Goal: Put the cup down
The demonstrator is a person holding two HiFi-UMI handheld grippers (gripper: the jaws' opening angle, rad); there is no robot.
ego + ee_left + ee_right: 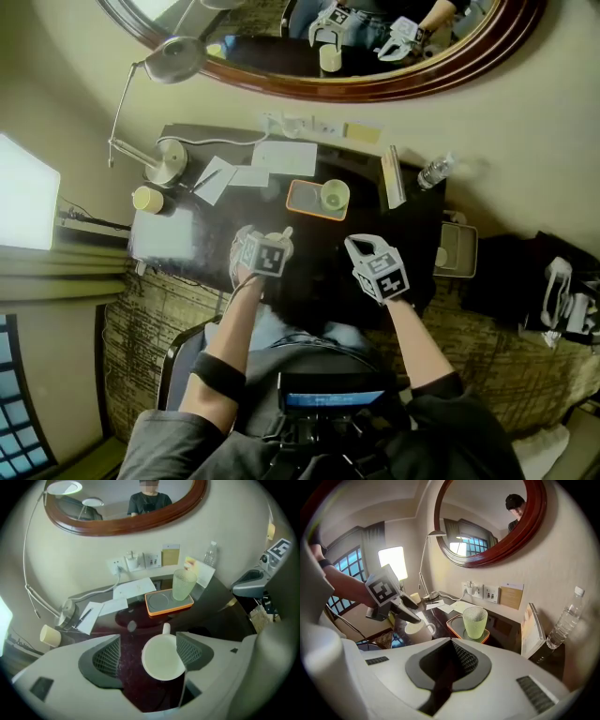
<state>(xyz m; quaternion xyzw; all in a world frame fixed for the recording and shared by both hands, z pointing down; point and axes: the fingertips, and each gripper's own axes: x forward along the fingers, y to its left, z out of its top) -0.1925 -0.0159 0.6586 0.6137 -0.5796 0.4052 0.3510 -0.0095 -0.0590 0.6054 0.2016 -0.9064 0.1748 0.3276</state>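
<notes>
A cream wall is rising behind the dark bench, and an oval mirror in a dark wood frame is hanging on it. A slim desk lamp is leaning over the bench's left end. Daylight is showing through gridded window panes at the left, and a patterned carpet is covering the floor.

In the head view the left tool lies over the cup, so little of it shows. The mirror runs off the top edge; the wall card's print is too small to read
</notes>
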